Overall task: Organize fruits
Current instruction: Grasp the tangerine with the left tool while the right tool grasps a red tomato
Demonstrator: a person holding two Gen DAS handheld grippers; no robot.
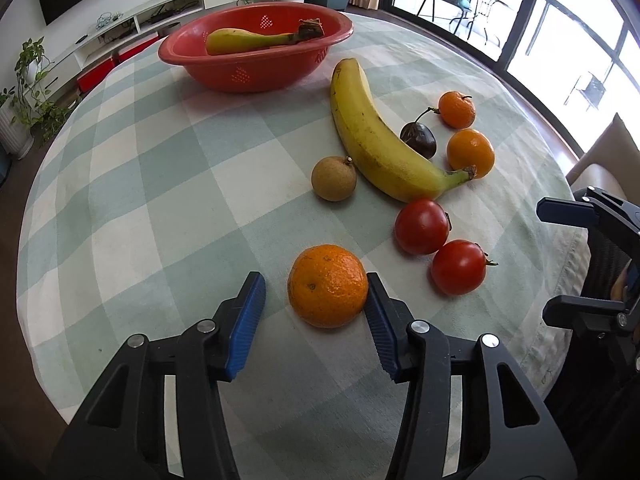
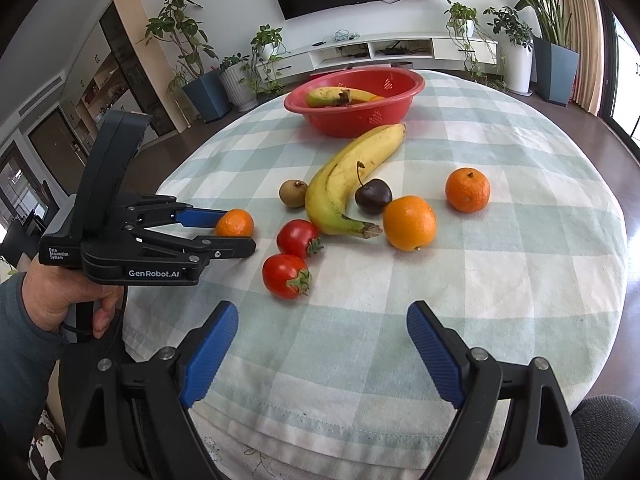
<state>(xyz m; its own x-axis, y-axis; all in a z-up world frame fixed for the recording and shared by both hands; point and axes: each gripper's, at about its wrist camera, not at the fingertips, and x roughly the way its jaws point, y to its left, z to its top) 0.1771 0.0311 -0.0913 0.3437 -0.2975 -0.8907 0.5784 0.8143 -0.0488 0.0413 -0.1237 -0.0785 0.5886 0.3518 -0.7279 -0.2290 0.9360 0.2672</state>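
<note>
Between the left claw's [image 1: 316,312] spread fingers sits a mandarin [image 1: 327,285]; the right claw [image 2: 322,356] gapes empty.

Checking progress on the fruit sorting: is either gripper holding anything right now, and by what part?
Nothing is held. The left gripper is open around a mandarin, one finger at its side, not clamped. The right gripper is open over the tablecloth.

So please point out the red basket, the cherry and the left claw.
red basket [image 1: 256,76], left wrist view, front wall.
cherry [image 2: 373,195], right wrist view, dark body.
left claw [image 1: 316,312], left wrist view, midway between fingertips.
</note>
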